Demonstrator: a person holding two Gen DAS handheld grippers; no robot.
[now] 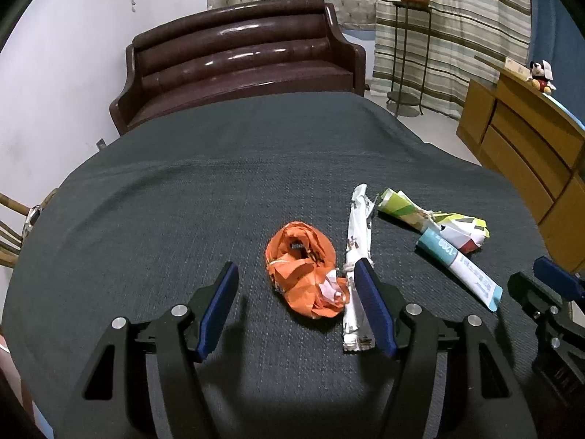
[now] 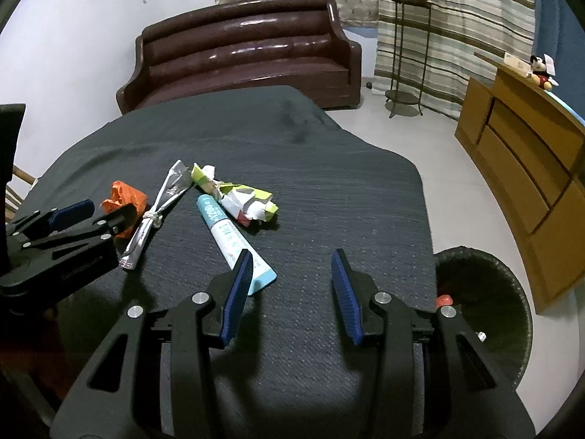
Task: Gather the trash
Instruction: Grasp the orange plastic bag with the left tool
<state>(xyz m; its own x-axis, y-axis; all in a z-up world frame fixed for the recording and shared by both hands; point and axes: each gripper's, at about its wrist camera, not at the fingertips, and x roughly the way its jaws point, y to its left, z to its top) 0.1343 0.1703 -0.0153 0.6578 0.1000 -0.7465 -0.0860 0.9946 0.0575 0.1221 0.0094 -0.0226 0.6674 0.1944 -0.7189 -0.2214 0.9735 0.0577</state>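
Several pieces of trash lie on the dark grey tablecloth (image 1: 182, 201). A crumpled orange wrapper (image 1: 292, 256) sits between the fingers of my left gripper (image 1: 295, 263), which is open and not pressing on it. Right of it lie a knotted silver-white wrapper (image 1: 360, 219), a crushed green and white carton (image 1: 438, 219) and a teal and white sachet (image 1: 457, 259). My right gripper (image 2: 292, 252) stands open over bare cloth, its left finger beside the sachet (image 2: 226, 234). The right wrist view also shows the orange wrapper (image 2: 124, 194) partly behind the left gripper (image 2: 109, 207).
A dark mesh waste bin (image 2: 486, 292) stands on the floor past the table's right edge. Behind the table is a brown leather sofa (image 1: 237, 62). A wooden cabinet (image 2: 530, 168) is at the right, a plant stand (image 2: 406, 55) at the back.
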